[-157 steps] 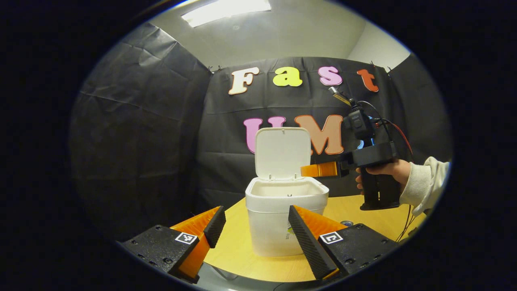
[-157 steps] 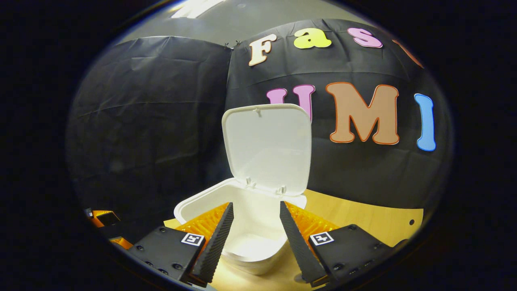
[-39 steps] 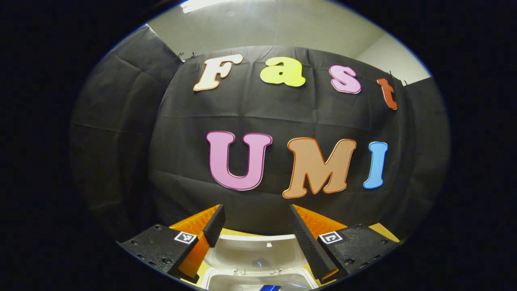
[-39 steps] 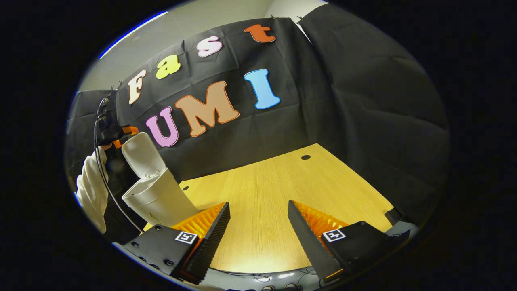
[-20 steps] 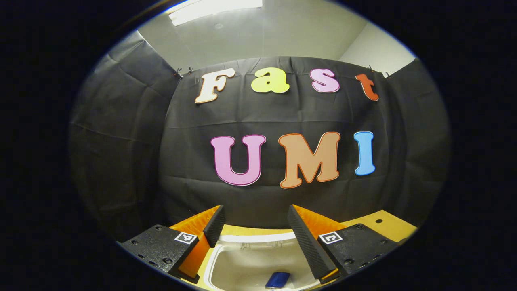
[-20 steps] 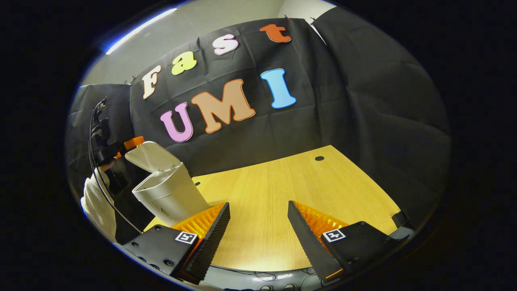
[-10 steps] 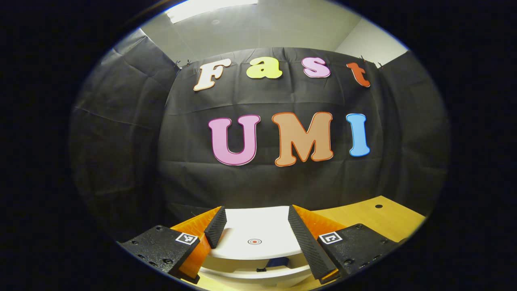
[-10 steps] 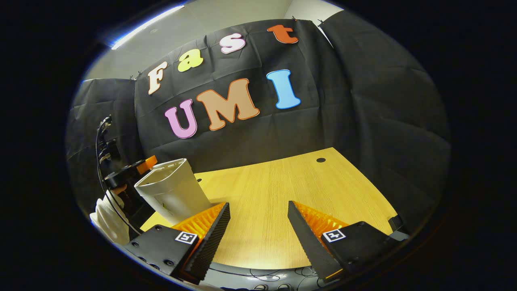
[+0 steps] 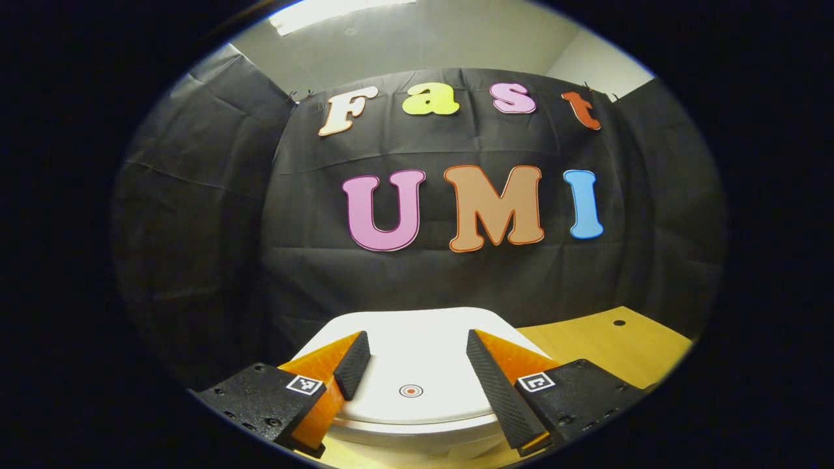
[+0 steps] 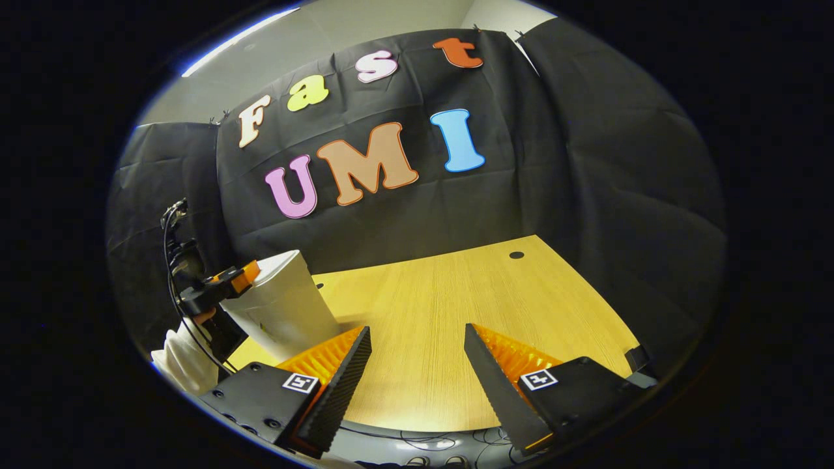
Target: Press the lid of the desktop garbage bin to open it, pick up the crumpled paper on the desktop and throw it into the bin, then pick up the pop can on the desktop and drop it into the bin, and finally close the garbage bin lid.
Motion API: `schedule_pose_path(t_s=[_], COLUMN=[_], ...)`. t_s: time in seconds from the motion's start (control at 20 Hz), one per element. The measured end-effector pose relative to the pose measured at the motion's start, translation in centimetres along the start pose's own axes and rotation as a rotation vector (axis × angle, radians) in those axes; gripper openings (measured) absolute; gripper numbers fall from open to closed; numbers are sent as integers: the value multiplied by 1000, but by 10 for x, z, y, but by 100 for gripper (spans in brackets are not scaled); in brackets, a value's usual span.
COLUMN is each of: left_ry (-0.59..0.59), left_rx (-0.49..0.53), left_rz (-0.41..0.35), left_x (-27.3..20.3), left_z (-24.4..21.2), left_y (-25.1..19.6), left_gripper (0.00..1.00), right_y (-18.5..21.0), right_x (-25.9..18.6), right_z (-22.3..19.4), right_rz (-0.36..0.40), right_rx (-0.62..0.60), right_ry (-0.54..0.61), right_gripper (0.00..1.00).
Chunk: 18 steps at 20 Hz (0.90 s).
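In the left gripper view the white garbage bin's lid [image 9: 417, 365] lies flat and closed on the bin, with a small round target mark [image 9: 410, 391] near its front. My left gripper [image 9: 412, 355] stands open right over the lid, one finger on either side of that mark, nothing between them. In the right gripper view the white garbage bin [image 10: 280, 309] stands at the left of the wooden table [image 10: 469, 306] with its lid down, and the left gripper [image 10: 225, 281] rests on top of it, held by a hand with a white sleeve [image 10: 182, 361]. My right gripper [image 10: 414, 352] hangs open over bare tabletop.
Black cloth walls close the booth behind and on both sides of the table. A small round hole [image 10: 517, 255] sits near the table's far edge. Cables [image 10: 417, 446] lie below the near edge in the right gripper view.
The lid has swung from upright to fully closed, pushed down by my left gripper, hiding the blue can inside. The right gripper has barely moved.
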State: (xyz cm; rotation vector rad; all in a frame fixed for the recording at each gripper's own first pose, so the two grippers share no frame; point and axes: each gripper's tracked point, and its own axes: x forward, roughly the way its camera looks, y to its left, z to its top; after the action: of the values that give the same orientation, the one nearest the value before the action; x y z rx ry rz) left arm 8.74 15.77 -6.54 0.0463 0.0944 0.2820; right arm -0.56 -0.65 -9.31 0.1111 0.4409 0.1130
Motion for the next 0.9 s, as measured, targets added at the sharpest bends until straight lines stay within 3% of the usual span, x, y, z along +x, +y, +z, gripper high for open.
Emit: schedule_pose_path(t_s=[0.25, 0.6, 0.7, 0.9], left_ry=[14, 36, -5, 15], left_rx=[-27, 0, -6, -4], left_rz=[37, -18, -32, -11], left_x=[3, 0, 0, 1], left_z=[-6, -8, -5, -1], left_y=[1, -6, -6, -3], left_gripper=[93, 95, 94, 94], right_y=[0, 6, 6, 2], right_x=[2, 0, 0, -2], right_z=[-6, -3, 1, 4], right_rz=[-6, 9, 9, 3], right_rx=[27, 6, -13, -8], right_ry=[0, -6, -11, -15], right_gripper=[96, 96, 96, 94])
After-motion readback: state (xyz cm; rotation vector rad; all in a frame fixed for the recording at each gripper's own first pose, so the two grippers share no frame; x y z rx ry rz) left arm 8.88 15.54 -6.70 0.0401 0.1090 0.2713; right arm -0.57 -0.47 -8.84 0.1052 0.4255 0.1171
